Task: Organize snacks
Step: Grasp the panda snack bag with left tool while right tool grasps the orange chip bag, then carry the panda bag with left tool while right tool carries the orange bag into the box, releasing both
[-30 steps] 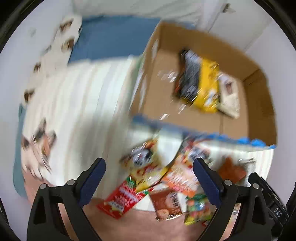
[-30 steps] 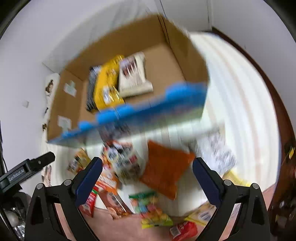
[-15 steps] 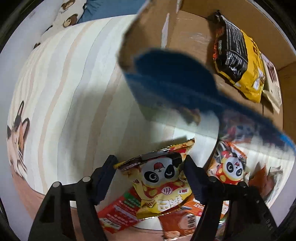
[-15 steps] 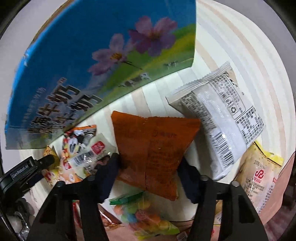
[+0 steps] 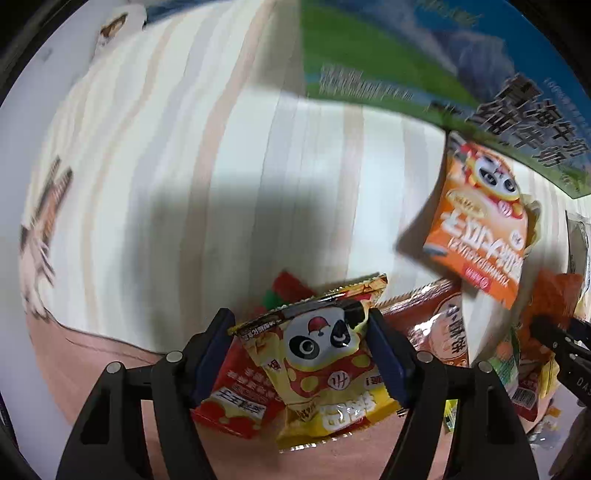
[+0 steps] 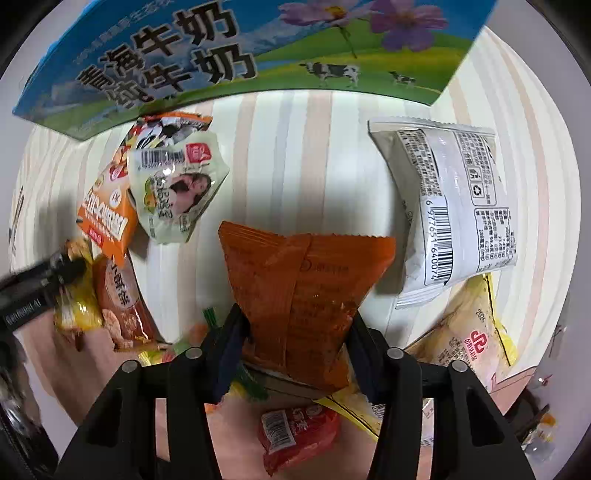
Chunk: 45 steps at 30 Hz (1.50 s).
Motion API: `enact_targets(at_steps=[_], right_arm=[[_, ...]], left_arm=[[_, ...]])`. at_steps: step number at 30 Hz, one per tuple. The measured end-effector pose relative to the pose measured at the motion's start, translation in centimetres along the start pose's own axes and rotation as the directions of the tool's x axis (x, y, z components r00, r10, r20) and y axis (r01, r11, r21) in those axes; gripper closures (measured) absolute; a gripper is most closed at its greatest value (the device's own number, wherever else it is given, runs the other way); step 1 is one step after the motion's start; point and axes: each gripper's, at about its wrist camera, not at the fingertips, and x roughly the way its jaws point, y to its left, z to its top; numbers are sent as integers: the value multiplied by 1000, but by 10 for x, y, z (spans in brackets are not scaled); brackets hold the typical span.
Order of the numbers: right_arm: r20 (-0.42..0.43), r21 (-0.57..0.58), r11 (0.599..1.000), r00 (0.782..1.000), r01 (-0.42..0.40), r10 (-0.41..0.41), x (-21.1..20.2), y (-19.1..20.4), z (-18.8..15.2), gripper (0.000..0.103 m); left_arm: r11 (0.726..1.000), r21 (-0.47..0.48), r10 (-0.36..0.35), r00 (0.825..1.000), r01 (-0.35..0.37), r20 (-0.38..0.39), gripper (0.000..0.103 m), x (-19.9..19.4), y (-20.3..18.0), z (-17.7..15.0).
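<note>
Left gripper pinches yellow panda packet; right gripper pinches orange packet. Pickup step, apparently. Next: lift both over milk carton box wall.

A striped cloth covers the bed, with a pink sheet along its near edge and a bear-print pillow at the far-left corner.

Both wrist views close, angled down, sharing milk carton
</note>
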Motion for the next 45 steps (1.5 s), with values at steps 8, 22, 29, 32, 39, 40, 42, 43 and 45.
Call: enact_targets(at_steps=[8, 22, 29, 32, 39, 40, 42, 43, 45], right_arm=[[65, 121, 993, 998, 6, -14, 11, -3, -12, 45], [192, 123, 984, 976, -127, 102, -53, -18, -51, 54], [280, 40, 978, 941, -206, 187, -124, -7, -41, 54], [316, 1, 974, 924, -227, 215, -153, 2, -12, 54], [408, -51, 976, 887, -213, 215, -213, 4, 43, 54], [414, -53, 976, 885, -210, 213, -217, 4, 54, 54], [413, -56, 976, 885, -209, 213, -224, 3, 75, 54], [412, -58, 978, 887, -201, 206, -225, 4, 86, 54], [402, -63, 979, 893, -193, 202, -223, 5, 106, 54]], left_arm=[[998, -54, -22, 1000, 23, 19, 34, 2, 8, -12], [993, -32, -106, 982, 112, 153, 41, -97, -17, -60], [981, 55, -192, 950, 185, 244, 41, -173, -18, -34], [972, 102, -230, 933, 209, 275, 41, -201, -29, -16], [966, 174, -242, 907, 191, 346, 41, -242, -55, 56], [967, 176, -236, 906, 183, 350, 41, -247, -57, 71], [968, 178, -228, 912, 176, 342, 41, -243, -61, 95], [969, 181, -222, 917, 169, 332, 41, -242, -62, 108], [971, 182, -205, 929, 154, 308, 41, -235, -64, 133]])
